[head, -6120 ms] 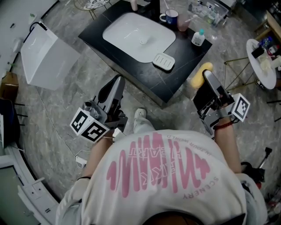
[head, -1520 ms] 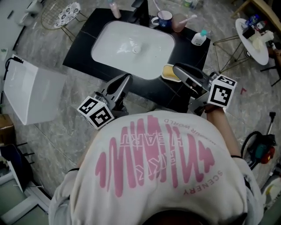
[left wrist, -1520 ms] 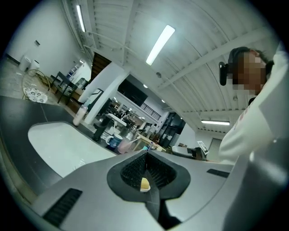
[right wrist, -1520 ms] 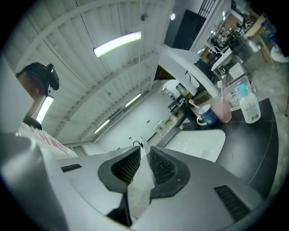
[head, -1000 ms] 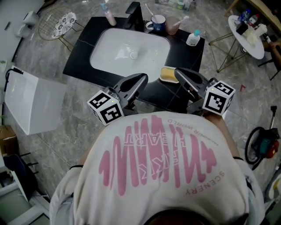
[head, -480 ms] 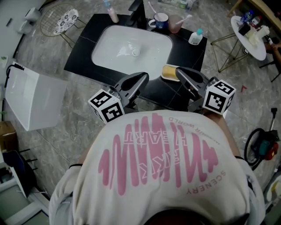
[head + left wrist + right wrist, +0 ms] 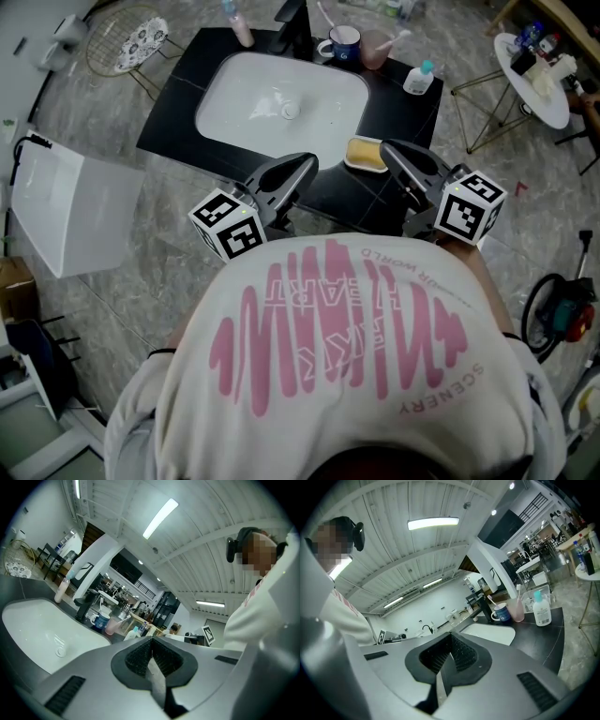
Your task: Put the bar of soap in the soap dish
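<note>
The yellow bar of soap (image 7: pixel 366 152) lies in the white soap dish (image 7: pixel 348 162) on the black counter (image 7: pixel 412 112), right of the white sink (image 7: pixel 281 98). My right gripper (image 7: pixel 389 148) is shut and empty, its tip just right of the soap and above the counter's front edge. My left gripper (image 7: pixel 307 161) is also shut and empty, held in front of the sink. In the left gripper view the pads of the left gripper (image 7: pixel 151 644) meet, with the sink (image 7: pixel 37 630) beyond them. The right gripper view shows the right gripper (image 7: pixel 451 641) with its pads together; soap and dish are hidden there.
At the counter's back stand a black tap (image 7: pixel 291 14), a blue mug (image 7: pixel 342 42), a pink cup (image 7: pixel 377 47) and a small pump bottle (image 7: pixel 418 78). On the floor are a white box (image 7: pixel 70 211) at left and a round side table (image 7: pixel 539 80) at right.
Several seconds ago the right gripper held the soap away from the counter and the dish was bare; now the soap lies in the dish. Over the last second both grippers stayed put.
</note>
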Tool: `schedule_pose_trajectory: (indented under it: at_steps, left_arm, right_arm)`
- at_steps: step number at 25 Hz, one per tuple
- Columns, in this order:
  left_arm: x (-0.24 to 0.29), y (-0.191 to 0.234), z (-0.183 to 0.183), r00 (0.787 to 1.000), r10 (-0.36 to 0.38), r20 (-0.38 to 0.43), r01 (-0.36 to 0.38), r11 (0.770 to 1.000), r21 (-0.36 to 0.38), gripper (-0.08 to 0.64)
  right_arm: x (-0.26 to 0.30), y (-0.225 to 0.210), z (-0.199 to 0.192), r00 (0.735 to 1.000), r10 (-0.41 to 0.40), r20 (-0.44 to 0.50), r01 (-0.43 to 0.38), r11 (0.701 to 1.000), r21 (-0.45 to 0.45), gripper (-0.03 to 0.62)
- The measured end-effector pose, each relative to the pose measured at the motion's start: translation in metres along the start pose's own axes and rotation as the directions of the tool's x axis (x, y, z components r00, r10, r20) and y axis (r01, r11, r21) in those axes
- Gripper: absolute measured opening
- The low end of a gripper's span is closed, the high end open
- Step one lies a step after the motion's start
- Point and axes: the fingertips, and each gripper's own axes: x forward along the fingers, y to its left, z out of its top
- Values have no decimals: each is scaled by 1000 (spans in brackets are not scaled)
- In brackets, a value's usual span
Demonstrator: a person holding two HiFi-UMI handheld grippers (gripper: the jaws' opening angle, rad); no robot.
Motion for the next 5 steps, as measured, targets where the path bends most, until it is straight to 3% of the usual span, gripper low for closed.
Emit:
schedule_pose_trajectory:
  at_steps: [5]
  left_arm:
    - [2, 2, 1, 1000, 0, -3, 0, 1000, 1, 9]
  right_arm:
    - [0, -4, -1, 1000, -8, -5, 8, 1000, 1, 17]
